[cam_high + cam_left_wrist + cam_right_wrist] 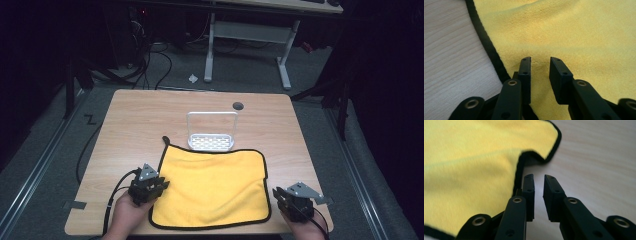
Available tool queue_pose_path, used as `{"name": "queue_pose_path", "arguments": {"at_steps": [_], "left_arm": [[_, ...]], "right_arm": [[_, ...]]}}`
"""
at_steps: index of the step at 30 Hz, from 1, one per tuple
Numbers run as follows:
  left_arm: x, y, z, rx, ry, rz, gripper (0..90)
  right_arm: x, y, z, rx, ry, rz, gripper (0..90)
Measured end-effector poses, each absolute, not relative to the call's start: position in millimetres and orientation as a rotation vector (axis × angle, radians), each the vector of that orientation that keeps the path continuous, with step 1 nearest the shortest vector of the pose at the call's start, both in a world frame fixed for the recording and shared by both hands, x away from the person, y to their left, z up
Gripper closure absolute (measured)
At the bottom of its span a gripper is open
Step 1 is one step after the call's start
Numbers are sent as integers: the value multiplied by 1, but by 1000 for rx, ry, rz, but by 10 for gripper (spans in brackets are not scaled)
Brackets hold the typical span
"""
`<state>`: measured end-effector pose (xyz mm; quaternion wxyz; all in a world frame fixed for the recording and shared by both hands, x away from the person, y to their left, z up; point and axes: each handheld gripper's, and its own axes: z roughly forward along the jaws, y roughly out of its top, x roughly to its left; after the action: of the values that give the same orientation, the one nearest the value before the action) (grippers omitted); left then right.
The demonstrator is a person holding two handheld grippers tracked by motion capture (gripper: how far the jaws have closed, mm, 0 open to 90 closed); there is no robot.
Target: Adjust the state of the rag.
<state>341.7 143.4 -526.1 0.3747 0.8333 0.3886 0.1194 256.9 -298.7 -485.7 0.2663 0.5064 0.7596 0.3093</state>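
1. Here, the flat yellow microfibre cloth with black edging is lying just ahead of the left gripper, whose jaws are apart, empty, over its near edge.
2. The right gripper is held beside the cloth's border, jaws slightly apart, nothing between them.
3. Seemingly a fold is being prepared; next, edges must be pinched.

the desk is lit from above while the room around it sinks into dark. both gripper views are bright and soft, with the cloth blurred, most strongly in the right one.

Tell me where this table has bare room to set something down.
Bare wood lies on the table behind and beside the white rack, and left of the yellow cloth. The near middle is crowded: the cloth covers it.
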Motion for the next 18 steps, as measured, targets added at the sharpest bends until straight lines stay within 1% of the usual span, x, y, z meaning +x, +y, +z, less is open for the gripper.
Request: {"name": "queue_pose_path", "arguments": {"at_steps": [6,10,13,15,18], "left_arm": [[336,145,-527,2131,970,284,664],[328,147,-528,2122,967,248,637],[317,147,-528,2120,959,210,636],[313,146,-526,2142,946,206,634],[310,144,-525,2162,934,210,630]], "right_arm": [[296,-277,-478,1319,2062,862,770],[313,-269,-491,1339,2118,808,779],[305,-272,-506,1367,2154,757,774],[296,-278,-515,1392,2176,725,751],[284,-286,-518,1402,2163,735,729]]}}
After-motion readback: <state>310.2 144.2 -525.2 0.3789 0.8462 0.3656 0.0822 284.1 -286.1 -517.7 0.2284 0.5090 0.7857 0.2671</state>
